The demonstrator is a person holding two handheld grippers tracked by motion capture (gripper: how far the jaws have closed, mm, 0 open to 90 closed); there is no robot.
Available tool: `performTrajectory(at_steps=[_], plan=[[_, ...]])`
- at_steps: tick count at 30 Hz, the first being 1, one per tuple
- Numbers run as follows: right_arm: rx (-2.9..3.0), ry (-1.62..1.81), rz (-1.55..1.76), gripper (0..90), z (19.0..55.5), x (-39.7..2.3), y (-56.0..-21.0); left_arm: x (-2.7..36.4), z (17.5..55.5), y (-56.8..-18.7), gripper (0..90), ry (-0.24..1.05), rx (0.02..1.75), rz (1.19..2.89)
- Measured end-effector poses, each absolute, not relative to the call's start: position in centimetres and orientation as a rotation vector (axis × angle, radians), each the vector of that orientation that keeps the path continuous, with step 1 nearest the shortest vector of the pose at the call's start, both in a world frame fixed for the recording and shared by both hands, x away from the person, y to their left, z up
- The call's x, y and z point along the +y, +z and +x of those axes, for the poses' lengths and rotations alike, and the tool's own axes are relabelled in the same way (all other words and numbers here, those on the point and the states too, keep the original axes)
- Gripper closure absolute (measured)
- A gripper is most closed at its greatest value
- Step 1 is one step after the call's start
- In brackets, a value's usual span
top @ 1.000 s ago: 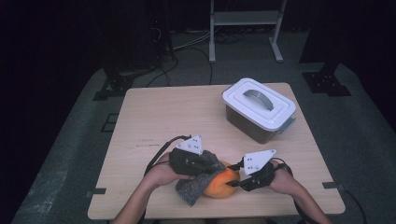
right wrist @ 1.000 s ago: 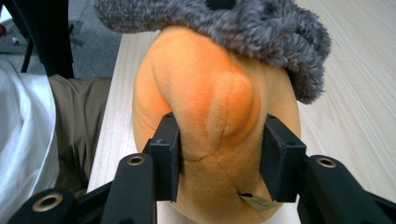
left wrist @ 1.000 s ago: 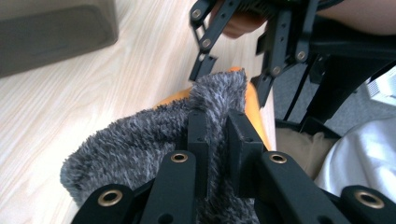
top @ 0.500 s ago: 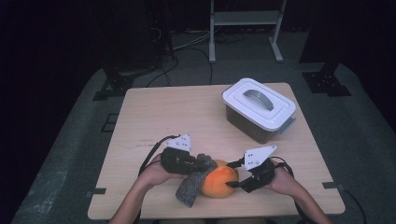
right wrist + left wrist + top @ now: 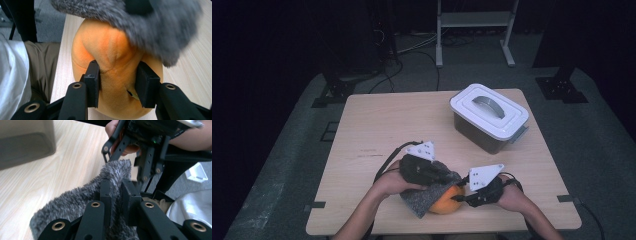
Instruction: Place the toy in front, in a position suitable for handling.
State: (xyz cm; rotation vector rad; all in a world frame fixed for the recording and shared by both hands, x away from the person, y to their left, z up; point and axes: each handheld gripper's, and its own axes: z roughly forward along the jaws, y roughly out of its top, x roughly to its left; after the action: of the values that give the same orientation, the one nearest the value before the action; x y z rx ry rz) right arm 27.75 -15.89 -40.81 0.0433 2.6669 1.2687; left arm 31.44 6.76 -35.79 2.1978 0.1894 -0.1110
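A lidded white box [image 5: 488,116] (grey handle on top) stands on the wooden table [image 5: 377,130].

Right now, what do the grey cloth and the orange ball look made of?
Grey cloth: looks like a fuzzy, long-pile fleece or microfibre; loose fibres stand up at its edge. Orange ball: seems a soft plush, matte; seams show and it creases where the right gripper pinches it.

— Where does the round orange plush ball [image 5: 447,201] sit?
— At the near edge of the pale wooden table [image 5: 377,125], under the grey fuzzy cloth [image 5: 424,197].
— And the white-lidded plastic box [image 5: 488,116]?
— Behind it, far right.
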Motion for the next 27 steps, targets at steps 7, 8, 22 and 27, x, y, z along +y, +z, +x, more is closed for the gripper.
performTrajectory(at_steps=[7,8,22,27], plan=[[2.661,1.303,0.092,59.9,27.9,-16.8,-41.3,6.1,32.2,-36.0,80.4,-0.070,0.217,2.266],[2.658,1.309,0.100,59.9,28.0,-16.8,-41.3,6.4,32.3,-36.1,80.4,-0.069,0.227,2.265],[2.648,1.362,0.238,60.4,29.7,-18.7,-41.6,11.5,32.9,-37.3,80.5,-0.109,0.344,2.150],[2.648,1.385,0.300,60.7,30.4,-19.4,-41.9,12.4,32.5,-37.2,80.4,-0.137,0.336,2.088]])
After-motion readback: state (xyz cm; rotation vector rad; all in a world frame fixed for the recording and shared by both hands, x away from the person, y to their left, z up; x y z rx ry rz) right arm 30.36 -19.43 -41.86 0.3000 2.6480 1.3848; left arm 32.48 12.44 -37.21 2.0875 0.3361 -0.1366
